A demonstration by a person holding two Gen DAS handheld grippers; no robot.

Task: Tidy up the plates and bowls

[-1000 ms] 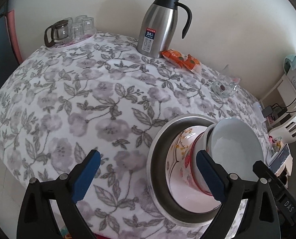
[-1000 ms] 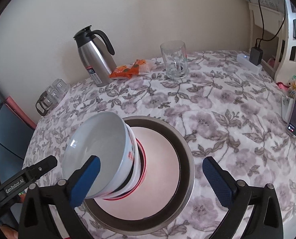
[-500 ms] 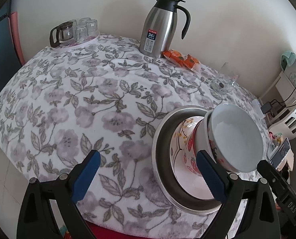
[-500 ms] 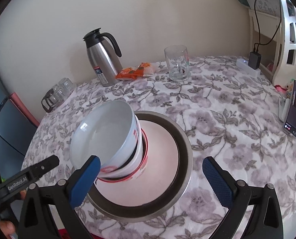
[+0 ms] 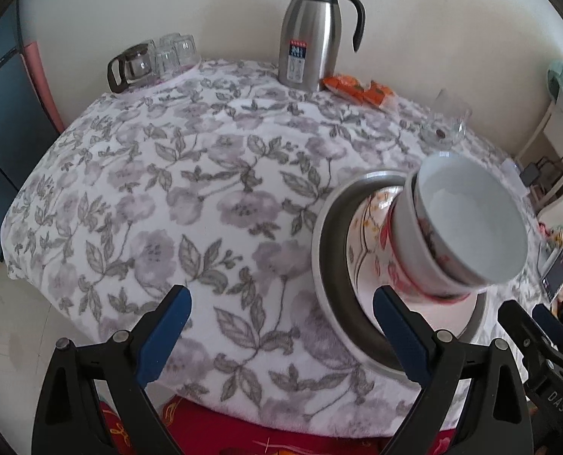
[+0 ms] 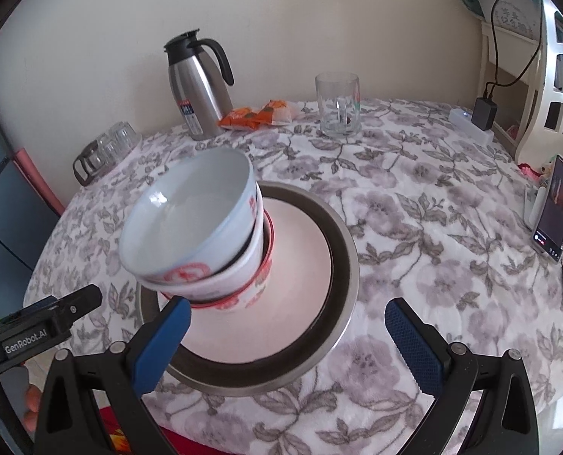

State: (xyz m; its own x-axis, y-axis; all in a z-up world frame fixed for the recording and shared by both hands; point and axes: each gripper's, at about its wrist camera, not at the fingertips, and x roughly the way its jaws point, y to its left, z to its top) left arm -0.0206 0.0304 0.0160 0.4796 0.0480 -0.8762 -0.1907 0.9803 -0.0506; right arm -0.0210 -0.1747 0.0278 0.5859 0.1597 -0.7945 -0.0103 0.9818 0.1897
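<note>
A stack of white bowls with red print [image 5: 467, 223] [image 6: 194, 223] stands on a white floral plate [image 5: 372, 227] [image 6: 300, 265], which lies in a wide metal dish [image 5: 327, 235] [image 6: 342, 250] near the table's front edge. My left gripper [image 5: 281, 330] is open and empty, low at the table's front edge, left of the dish. My right gripper [image 6: 287, 333] is open and empty, its blue pads on either side of the dish's near rim, clear of the bowls.
A steel thermos jug [image 5: 312, 34] [image 6: 198, 83], orange snack packets [image 5: 361, 89] [image 6: 258, 113], a glass mug [image 6: 336, 108] and a glass teapot with cups [image 5: 148, 62] [image 6: 103, 149] stand at the back. A phone [image 6: 554, 212] leans at the right edge.
Both grippers have pulled back and risen from the dish, so the table and the bowl stack look smaller and farther. The bowls, plate and dish have stayed in place.
</note>
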